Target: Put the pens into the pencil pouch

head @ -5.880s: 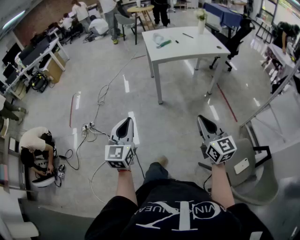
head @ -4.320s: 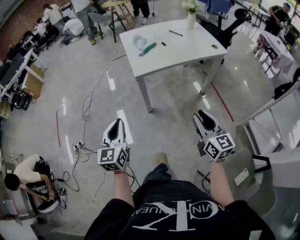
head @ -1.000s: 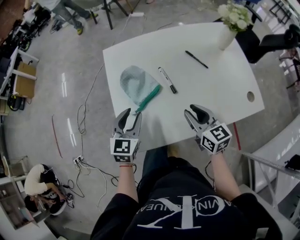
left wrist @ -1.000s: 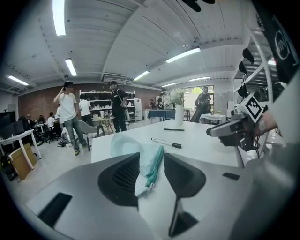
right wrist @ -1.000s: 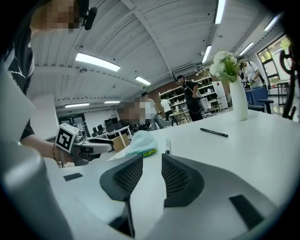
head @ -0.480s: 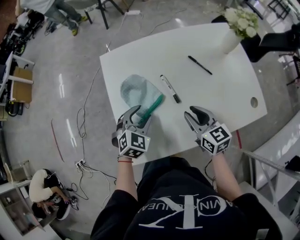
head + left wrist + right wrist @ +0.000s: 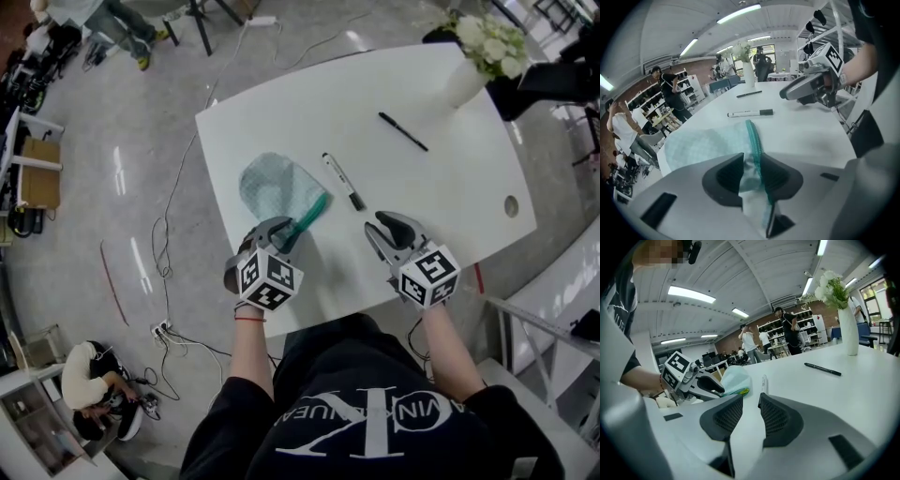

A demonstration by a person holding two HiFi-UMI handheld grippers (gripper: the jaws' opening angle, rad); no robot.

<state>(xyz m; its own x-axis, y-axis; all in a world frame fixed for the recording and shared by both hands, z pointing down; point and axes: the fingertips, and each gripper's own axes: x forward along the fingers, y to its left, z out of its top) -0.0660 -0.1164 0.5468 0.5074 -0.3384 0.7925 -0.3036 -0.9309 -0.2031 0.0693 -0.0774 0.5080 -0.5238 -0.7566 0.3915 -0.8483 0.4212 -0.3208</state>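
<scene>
A pale teal mesh pencil pouch (image 7: 272, 187) with a green zipper lies flat on the white table (image 7: 450, 187). My left gripper (image 7: 279, 228) points steeply down at its near zipper end. Its jaws have just been closing, and in the left gripper view the pouch (image 7: 703, 143) fabric is bunched between the pads of the left gripper (image 7: 752, 161). A white marker with a black cap (image 7: 342, 181) lies just right of the pouch. A thin black pen (image 7: 403, 131) lies farther back. My right gripper (image 7: 384, 225) hovers open and empty over the table's near part, short of the marker (image 7: 763, 382).
A white vase of flowers (image 7: 464, 80) stands at the table's far right corner. A round cable hole (image 7: 511, 204) sits near the right edge. The table's front edge runs just below both grippers. People and desks fill the room beyond.
The left gripper has dropped forward onto the pouch's zipper end, rolled over, and its jaws have narrowed on the fabric. The right gripper has drifted slightly.
</scene>
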